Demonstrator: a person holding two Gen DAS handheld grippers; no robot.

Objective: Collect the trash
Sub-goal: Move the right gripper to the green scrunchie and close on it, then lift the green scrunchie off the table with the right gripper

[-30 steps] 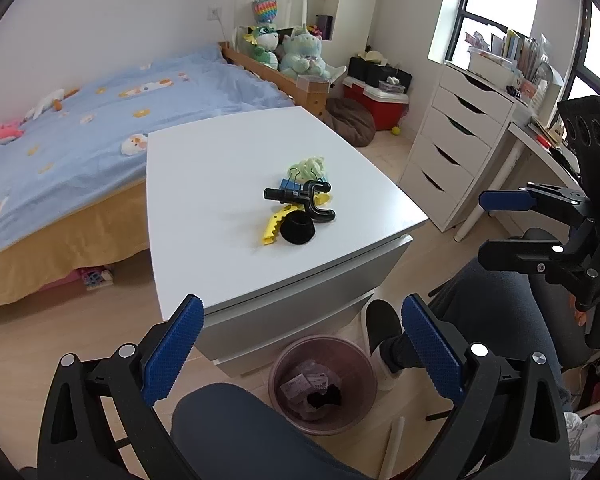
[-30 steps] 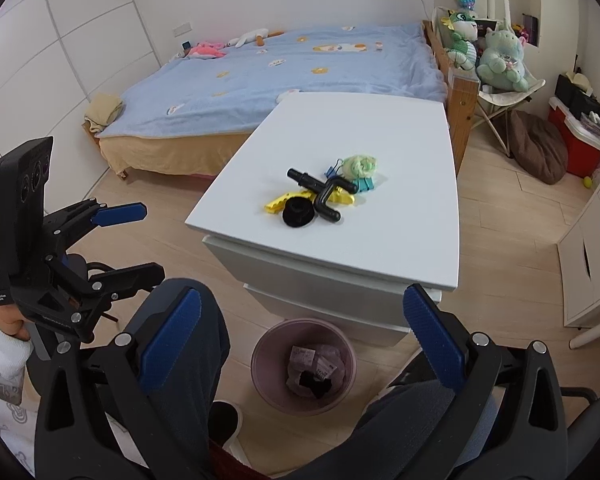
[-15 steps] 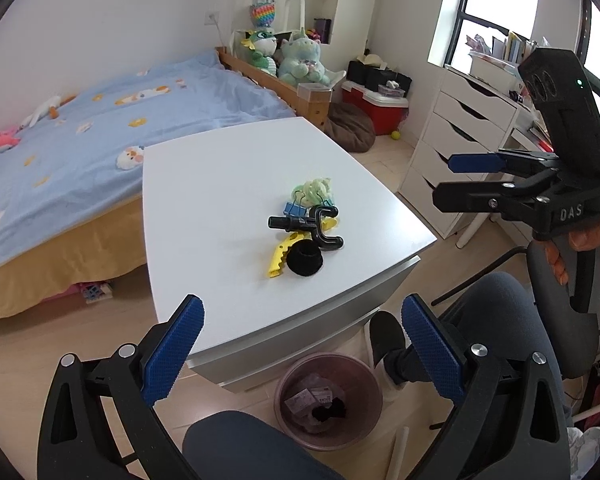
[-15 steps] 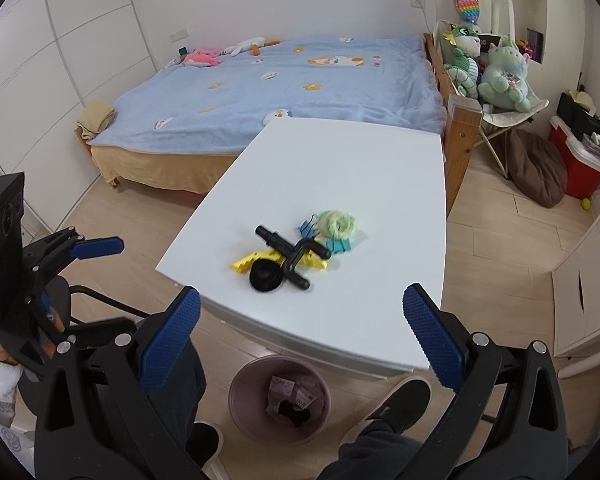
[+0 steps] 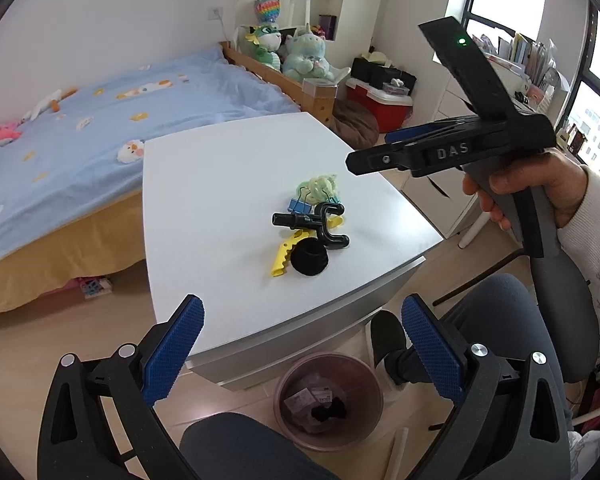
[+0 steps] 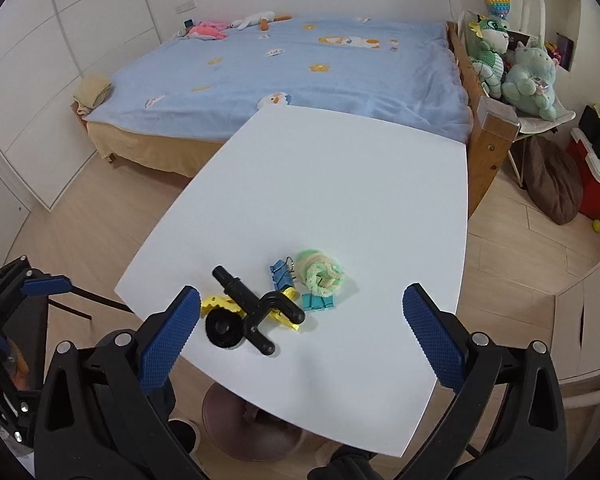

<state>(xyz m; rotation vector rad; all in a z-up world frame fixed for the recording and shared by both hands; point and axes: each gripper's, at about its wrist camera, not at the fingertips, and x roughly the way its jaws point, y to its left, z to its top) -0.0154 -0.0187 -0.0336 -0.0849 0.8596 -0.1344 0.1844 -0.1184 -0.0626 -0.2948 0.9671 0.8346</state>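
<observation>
On the white table lies a small pile: a black pipe-shaped piece, a black round cap, a yellow clip, blue binder clips and a green-yellow rolled cloth. A pink trash bin with scraps inside stands on the floor below the table's near edge. My left gripper is open, short of the table. My right gripper is open, empty, above the near edge by the pile.
A blue bed runs behind and left of the table. White drawers and a red cooler stand to the right. The person's legs and a shoe sit beside the bin. Wooden floor surrounds the table.
Both grippers have risen and come forward toward the table. The right one now hangs over the near edge close to the pile, and the bin is partly hidden under the tabletop in its view.
</observation>
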